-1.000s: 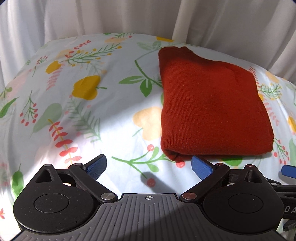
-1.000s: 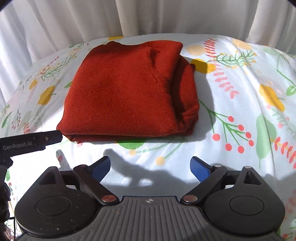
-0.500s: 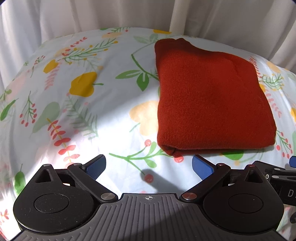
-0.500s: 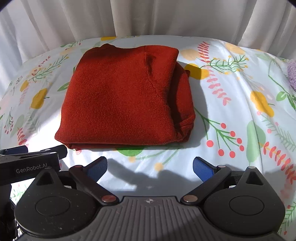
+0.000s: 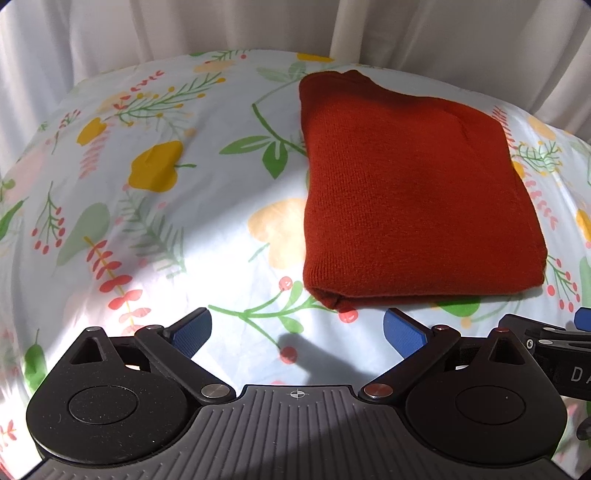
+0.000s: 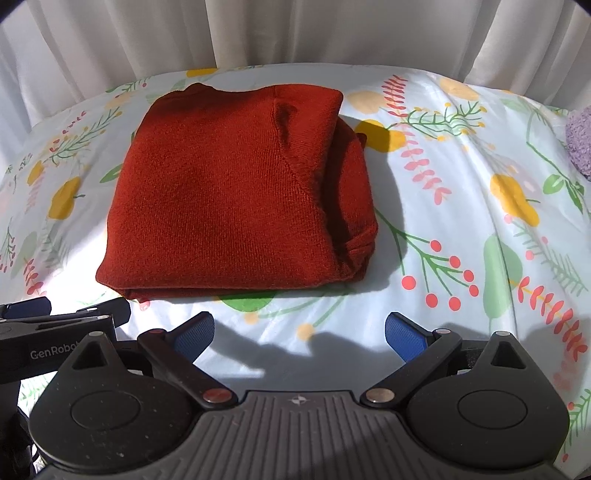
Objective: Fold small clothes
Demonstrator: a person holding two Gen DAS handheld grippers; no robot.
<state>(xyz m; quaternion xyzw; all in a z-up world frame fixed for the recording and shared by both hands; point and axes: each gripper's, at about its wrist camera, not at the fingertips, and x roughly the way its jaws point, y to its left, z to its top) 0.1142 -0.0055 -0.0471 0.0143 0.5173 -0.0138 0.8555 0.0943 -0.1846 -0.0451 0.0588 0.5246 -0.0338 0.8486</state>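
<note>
A rust-red knit sweater [image 5: 413,199] lies folded into a neat rectangle on the floral sheet [image 5: 155,221]. It also shows in the right wrist view [image 6: 236,195], with its folded layers stacked along its right side. My left gripper [image 5: 297,332] is open and empty, just short of the sweater's near left corner. My right gripper [image 6: 299,332] is open and empty, a little back from the sweater's near edge. Each gripper shows at the edge of the other's view.
White curtains [image 6: 295,33] hang behind the bed. A purple fuzzy item [image 6: 580,144] lies at the far right edge. The sheet stretches to the left [image 5: 92,184] and right [image 6: 480,221] of the sweater.
Both grippers have drawn back a little from the sweater and stayed open. The sweater has not moved.
</note>
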